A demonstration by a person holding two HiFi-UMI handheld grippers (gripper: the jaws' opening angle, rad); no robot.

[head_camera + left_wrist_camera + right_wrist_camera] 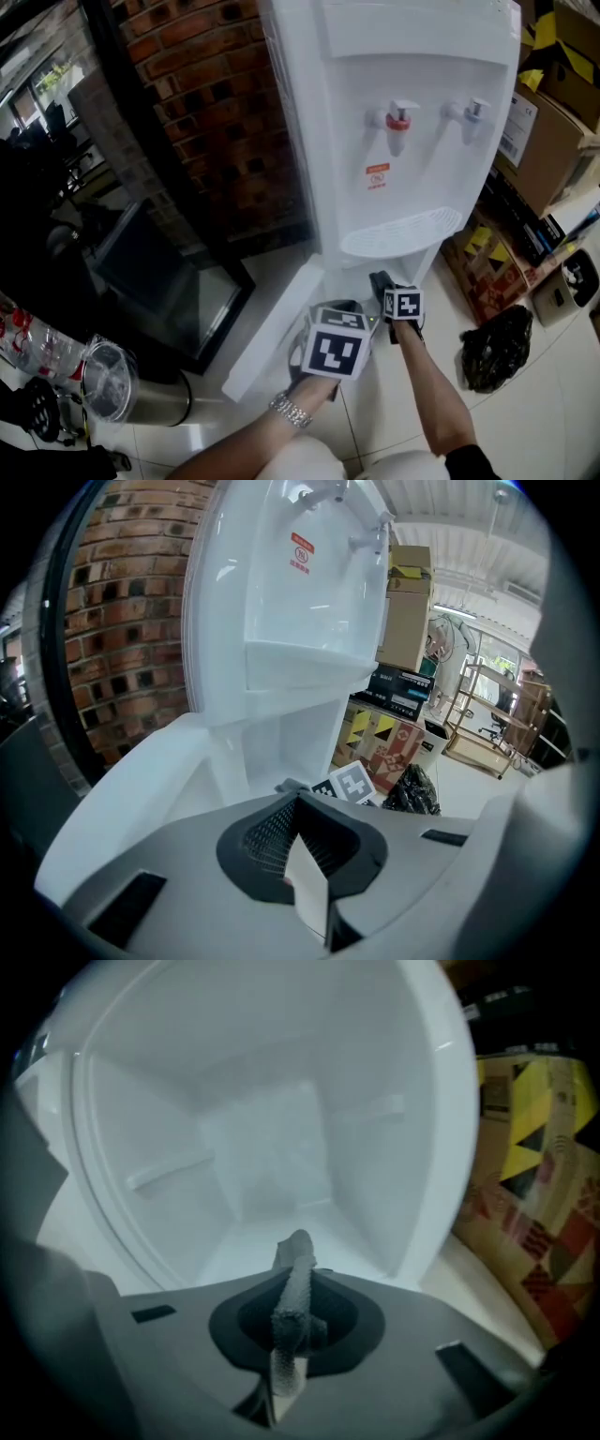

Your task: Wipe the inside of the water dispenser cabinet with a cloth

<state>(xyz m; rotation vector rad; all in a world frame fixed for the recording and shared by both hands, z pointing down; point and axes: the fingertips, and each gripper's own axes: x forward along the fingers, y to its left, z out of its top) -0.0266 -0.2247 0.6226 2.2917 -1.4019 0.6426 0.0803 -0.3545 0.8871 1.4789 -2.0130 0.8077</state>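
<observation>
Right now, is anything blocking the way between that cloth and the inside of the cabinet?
Nothing visible does. The right gripper, shut on the grey cloth, points straight into the open cabinet. Its door stands swung aside to the left, and no object shows inside.

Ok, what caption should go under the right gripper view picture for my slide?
Right gripper holds a grey cloth pinched in its jaws, aimed into the open white water dispenser cabinet.

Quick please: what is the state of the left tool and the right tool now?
Left tool: closed, nothing in it.
Right tool: closed, holding a gray cloth.
</observation>
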